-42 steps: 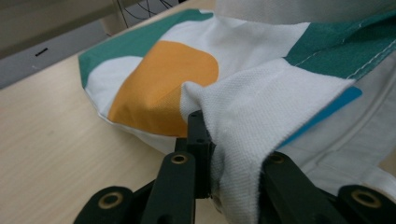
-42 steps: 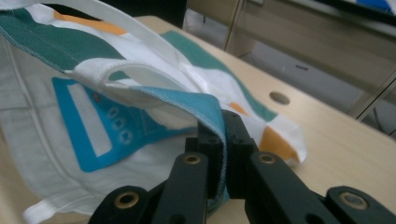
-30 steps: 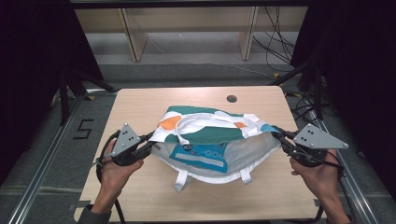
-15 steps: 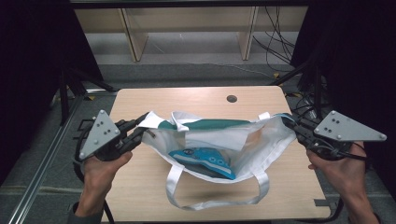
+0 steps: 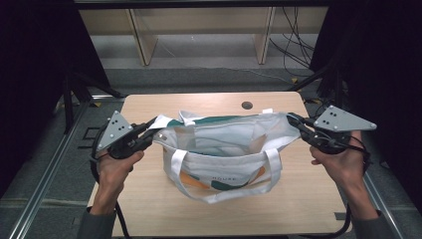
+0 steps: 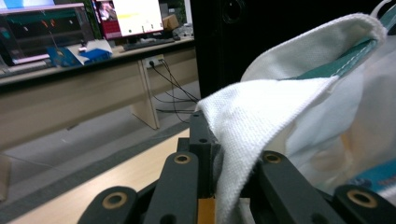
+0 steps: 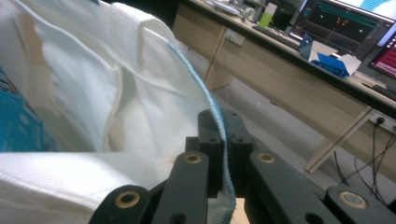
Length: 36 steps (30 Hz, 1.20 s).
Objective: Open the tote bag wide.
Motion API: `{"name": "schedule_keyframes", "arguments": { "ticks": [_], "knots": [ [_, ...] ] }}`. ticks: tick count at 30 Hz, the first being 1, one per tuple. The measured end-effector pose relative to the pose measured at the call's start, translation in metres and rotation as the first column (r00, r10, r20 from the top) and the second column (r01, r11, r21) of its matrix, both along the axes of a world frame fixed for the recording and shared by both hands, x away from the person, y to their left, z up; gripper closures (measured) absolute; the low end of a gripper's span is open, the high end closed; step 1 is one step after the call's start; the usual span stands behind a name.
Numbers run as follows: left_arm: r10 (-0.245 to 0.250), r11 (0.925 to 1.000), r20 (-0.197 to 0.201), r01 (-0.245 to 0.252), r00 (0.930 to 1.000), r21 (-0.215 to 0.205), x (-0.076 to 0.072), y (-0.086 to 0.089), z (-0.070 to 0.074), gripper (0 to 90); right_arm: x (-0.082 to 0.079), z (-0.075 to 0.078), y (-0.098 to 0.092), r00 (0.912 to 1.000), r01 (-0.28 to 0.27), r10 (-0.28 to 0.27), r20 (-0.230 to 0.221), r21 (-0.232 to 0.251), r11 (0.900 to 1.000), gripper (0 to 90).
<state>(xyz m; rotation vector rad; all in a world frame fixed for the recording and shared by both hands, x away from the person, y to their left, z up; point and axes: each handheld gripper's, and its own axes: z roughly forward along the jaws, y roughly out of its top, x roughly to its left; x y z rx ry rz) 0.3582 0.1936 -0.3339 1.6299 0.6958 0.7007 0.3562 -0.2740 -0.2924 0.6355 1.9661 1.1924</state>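
Lab, monitors [image 6: 46,28] on desks [image 7: 280,60], floor cables [image 5: 293,55]

Standing on a grey floor: a light wooden table [image 5: 149,107], bearing a dark round hole [image 5: 247,105] near its far edge, a white tote bag [image 5: 224,172] resting on it.

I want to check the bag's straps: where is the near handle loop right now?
In the high view the handle loop hangs down the bag's near side, mid-table, between the left gripper and right gripper that pinch the bag's two ends.
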Motion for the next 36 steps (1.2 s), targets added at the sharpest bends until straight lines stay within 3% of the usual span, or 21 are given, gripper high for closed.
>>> {"name": "schedule_keyframes", "arguments": {
  "ticks": [3, 7, 8, 9, 11, 13, 14, 15, 19, 21, 22, 23, 24, 26, 27, 28, 29, 33, 34, 36],
  "knots": [
    [-0.002, 0.9985, 0.001, 0.001, 1.0, 0.054, 0.0, 0.0, -0.013, 82.2, 0.003, -0.007, 0.003, 0.9998, 0.01, -0.01, -0.019, -0.007, 1.0, 88.4],
    [-0.004, 0.9965, -0.038, 0.007, 0.9993, 0.083, 0.001, -0.001, -0.032, 81.7, 0.012, -0.022, 0.007, 0.9987, 0.024, -0.026, -0.044, -0.036, 0.999, 88.4],
    [0.002, 0.9969, -0.047, 0.002, 0.9989, 0.079, 0.003, 0.0, -0.034, 81.6, 0.014, -0.026, 0.008, 0.9979, 0.022, -0.023, -0.06, -0.03, 0.999, 88.4],
    [0.01, 0.9974, -0.056, -0.006, 0.9984, 0.072, 0.007, 0.001, -0.036, 81.5, 0.017, -0.029, 0.008, 0.9985, 0.024, -0.026, -0.048, -0.044, 0.999, 88.4],
    [0.021, 0.9966, -0.038, -0.018, 0.999, 0.08, 0.013, 0.002, -0.036, 81.6, 0.02, -0.034, 0.01, 0.9972, 0.025, -0.028, -0.07, -0.037, 0.999, 88.4],
    [0.039, 0.9984, -0.068, -0.036, 0.9969, 0.044, 0.028, 0.0, -0.041, 81.8, 0.034, -0.04, 0.014, 0.9949, 0.048, -0.051, -0.087, -0.042, 0.998, 88.4],
    [0.039, 0.9984, -0.068, -0.036, 0.9969, 0.044, 0.028, 0.0, -0.041, 81.9, 0.036, -0.041, 0.015, 0.9935, 0.057, -0.06, -0.097, -0.033, 0.998, 88.4],
    [0.049, 0.9983, -0.077, -0.046, 0.9959, 0.036, 0.039, -0.003, -0.045, 81.9, 0.042, -0.042, 0.015, 0.9911, 0.061, -0.064, -0.116, -0.028, 0.998, 88.2],
    [0.058, 0.9981, -0.092, -0.057, 0.994, 0.022, 0.051, -0.007, -0.051, 81.9, 0.053, -0.044, 0.013, 0.9889, 0.066, -0.067, -0.133, -0.011, 0.998, 86.8],
    [0.061, 0.9981, -0.101, -0.06, 0.9931, 0.014, 0.057, -0.008, -0.055, 81.9, 0.058, -0.046, 0.012, 0.9846, 0.079, -0.079, -0.156, -0.007, 0.997, 76.9],
    [0.055, 0.9985, -0.1, -0.055, 0.9935, 0.003, 0.059, -0.009, -0.057, 81.9, 0.059, -0.047, 0.012, 0.981, 0.115, -0.109, -0.161, 0.028, 0.993, 68.2],
    [0.066, 0.9978, -0.112, -0.065, 0.9915, 0.011, 0.059, -0.009, -0.058, 81.9, 0.06, -0.046, 0.01, 0.9774, 0.136, -0.124, -0.171, 0.059, 0.989, 62.3],
    [0.064, 0.9979, -0.108, -0.063, 0.9921, 0.014, 0.06, -0.009, -0.059, 81.8, 0.06, -0.043, 0.008, 0.9703, 0.145, -0.12, -0.21, 0.106, 0.984, 56.5],
    [0.071, 0.9975, -0.113, -0.07, 0.9911, 0.011, 0.062, -0.009, -0.06, 81.8, 0.063, -0.036, 0.001, 0.9713, 0.136, -0.093, -0.219, 0.189, 0.973, 48.0],
    [0.075, 0.9972, -0.12, -0.074, 0.9899, 0.009, 0.063, -0.01, -0.061, 81.7, 0.062, -0.029, -0.003, 0.9658, 0.122, -0.064, -0.251, 0.221, 0.968, 44.7],
    [0.08, 0.9968, -0.122, -0.079, 0.9893, 0.012, 0.064, -0.011, -0.061, 81.7, 0.058, -0.024, -0.004, 0.9608, 0.137, -0.07, -0.268, 0.241, 0.961, 43.6],
    [0.08, 0.9968, -0.122, -0.079, 0.9893, 0.012, 0.064, -0.011, -0.061, 81.7, 0.053, -0.019, -0.005, 0.9687, 0.133, -0.078, -0.236, 0.227, 0.965, 43.1],
    [0.077, 0.9971, -0.12, -0.076, 0.9898, 0.011, 0.067, -0.011, -0.062, 81.7, 0.044, -0.001, -0.011, 0.9736, 0.111, -0.058, -0.221, 0.237, 0.965, 44.1],
    [0.075, 0.9972, -0.12, -0.075, 0.9899, 0.009, 0.066, -0.011, -0.061, 81.6, 0.039, 0.002, -0.01, 0.9677, 0.105, -0.046, -0.248, 0.23, 0.967, 43.9],
    [0.076, 0.9971, -0.12, -0.075, 0.9899, 0.012, 0.066, -0.011, -0.061, 81.4, 0.034, 0.004, -0.009, 0.9699, 0.088, -0.035, -0.241, 0.214, 0.973, 43.9]
  ]
}}
